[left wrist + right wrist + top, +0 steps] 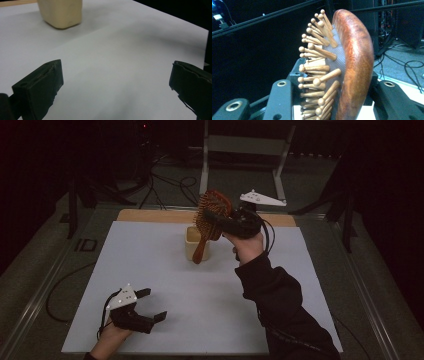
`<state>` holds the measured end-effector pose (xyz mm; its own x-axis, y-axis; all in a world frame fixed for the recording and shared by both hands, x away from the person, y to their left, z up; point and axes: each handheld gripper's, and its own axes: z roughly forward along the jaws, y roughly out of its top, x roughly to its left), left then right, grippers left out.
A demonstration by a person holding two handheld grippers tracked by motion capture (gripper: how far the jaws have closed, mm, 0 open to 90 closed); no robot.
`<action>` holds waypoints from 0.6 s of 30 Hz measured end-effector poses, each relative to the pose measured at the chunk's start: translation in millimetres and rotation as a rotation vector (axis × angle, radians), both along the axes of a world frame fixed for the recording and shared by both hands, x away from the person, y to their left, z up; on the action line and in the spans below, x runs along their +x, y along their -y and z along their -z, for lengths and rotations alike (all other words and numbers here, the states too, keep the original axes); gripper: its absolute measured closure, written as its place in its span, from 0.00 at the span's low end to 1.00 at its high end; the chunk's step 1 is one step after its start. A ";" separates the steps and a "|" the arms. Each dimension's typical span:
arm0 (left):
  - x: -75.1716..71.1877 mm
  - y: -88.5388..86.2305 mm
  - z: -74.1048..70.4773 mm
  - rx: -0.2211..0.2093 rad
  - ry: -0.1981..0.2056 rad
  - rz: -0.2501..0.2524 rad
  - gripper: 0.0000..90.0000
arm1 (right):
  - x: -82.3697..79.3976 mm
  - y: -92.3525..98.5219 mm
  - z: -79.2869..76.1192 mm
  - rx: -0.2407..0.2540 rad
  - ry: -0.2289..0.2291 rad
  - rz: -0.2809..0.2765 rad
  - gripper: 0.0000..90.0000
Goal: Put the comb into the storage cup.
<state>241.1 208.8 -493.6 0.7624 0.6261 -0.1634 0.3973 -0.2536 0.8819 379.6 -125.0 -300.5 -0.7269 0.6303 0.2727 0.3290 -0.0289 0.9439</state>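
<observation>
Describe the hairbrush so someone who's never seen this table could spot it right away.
Start at the white table; near its far edge stands a cream cup. Just above it, the right gripper clamps the hairbrush: reddish-brown wood, oval head, ball-tipped wooden pins, handle pointing down at the cup.

My left hand-held gripper [151, 304] sits low at the near left of the white worktop [165, 270], jaws spread wide with bare sheet between them. From there the way toward the cream cup [190, 244] at the far middle lies open across the sheet. That cup is the one thing standing on the sheet. My right hand-held gripper [214, 217], clamped on the wooden hairbrush [210, 220], hangs above it, the handle crossing the cup's front and my sleeve [280, 305] barring the right side.
</observation>
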 end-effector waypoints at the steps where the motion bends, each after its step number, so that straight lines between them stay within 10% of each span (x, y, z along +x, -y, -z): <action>1: -0.7 -1.0 0.5 -0.001 -0.003 0.002 0.00 | 1.9 -0.5 -1.4 0.002 0.001 0.004 0.58; 18: -11.1 -10.2 8.4 -0.024 0.031 -0.017 0.00 | 31.2 -9.1 -19.1 -0.030 0.027 0.049 0.58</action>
